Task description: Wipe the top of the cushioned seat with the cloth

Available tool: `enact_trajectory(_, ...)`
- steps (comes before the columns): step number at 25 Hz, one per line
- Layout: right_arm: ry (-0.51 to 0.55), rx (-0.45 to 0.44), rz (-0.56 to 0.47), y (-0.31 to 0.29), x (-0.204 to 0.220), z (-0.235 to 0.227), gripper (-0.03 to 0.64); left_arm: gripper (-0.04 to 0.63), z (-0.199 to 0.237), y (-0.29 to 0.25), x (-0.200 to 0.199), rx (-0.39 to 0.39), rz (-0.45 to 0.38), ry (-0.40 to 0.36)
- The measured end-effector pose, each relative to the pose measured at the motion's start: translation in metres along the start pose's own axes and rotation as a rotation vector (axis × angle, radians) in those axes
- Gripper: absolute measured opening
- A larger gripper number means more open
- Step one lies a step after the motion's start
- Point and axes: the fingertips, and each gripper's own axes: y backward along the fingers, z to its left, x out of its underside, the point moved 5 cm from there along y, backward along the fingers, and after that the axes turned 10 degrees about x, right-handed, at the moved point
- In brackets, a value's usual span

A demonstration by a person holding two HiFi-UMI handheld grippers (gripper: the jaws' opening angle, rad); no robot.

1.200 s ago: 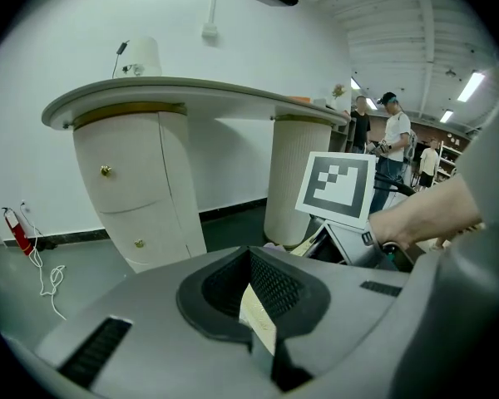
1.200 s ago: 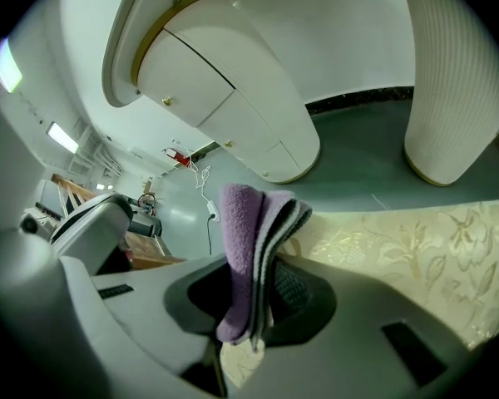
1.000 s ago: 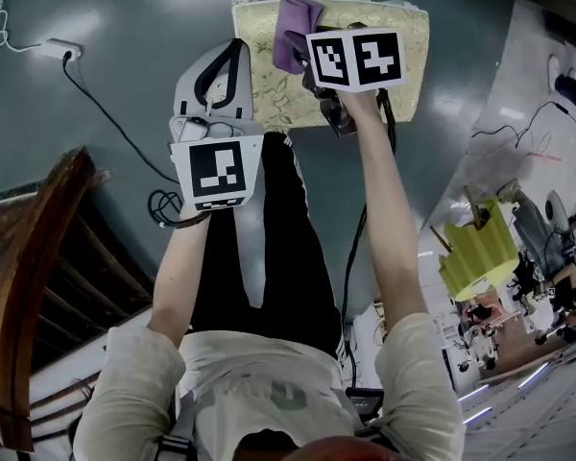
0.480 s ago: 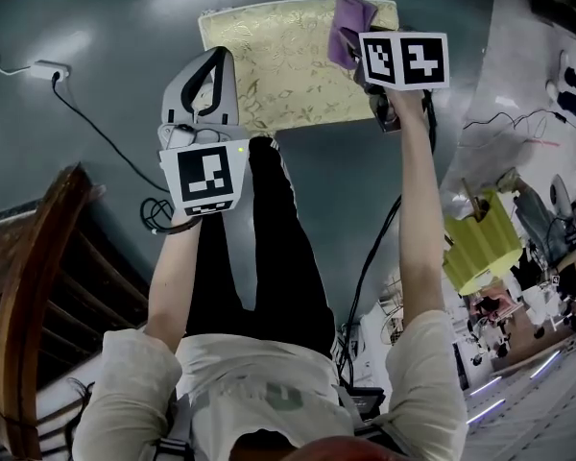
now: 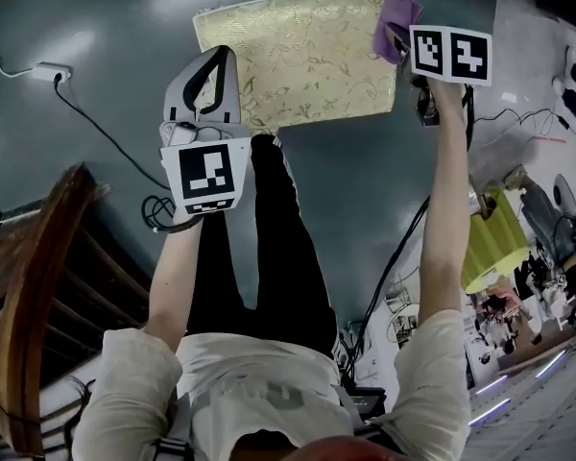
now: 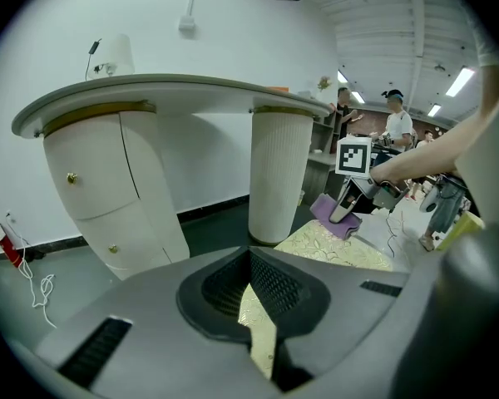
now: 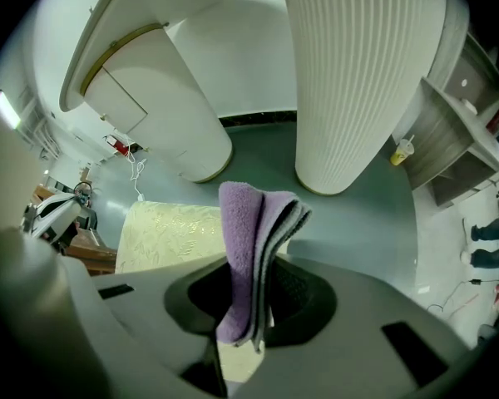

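Head view: purple cloth (image 5: 396,14) sits at the cushioned seat's (image 5: 298,60) far right corner, pinched by the right gripper (image 5: 405,38). The left gripper (image 5: 213,56) is over the near left corner.
Left gripper view: jaws pressed together, empty.
Right gripper view: jaws clamp the folded cloth, seat behind it.

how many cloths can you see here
1. A folded purple cloth, clamped in the right gripper, at the cushioned seat's right edge. None shows elsewhere, though one could be hidden.

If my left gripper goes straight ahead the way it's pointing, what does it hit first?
Probably the cushioned seat, which lies just beyond the left gripper; if it clears that, the ribbed white column. Depth is unclear.
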Motion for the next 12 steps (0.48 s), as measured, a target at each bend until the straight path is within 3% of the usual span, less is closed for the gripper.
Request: enact_trajectory(12, -0.032, 0.088, 0.0, -0.005, 0.006, -0.028, 0.087, 0.005, -0.009, -0.004, -0.003, 0.022, -0.002, -0.012)
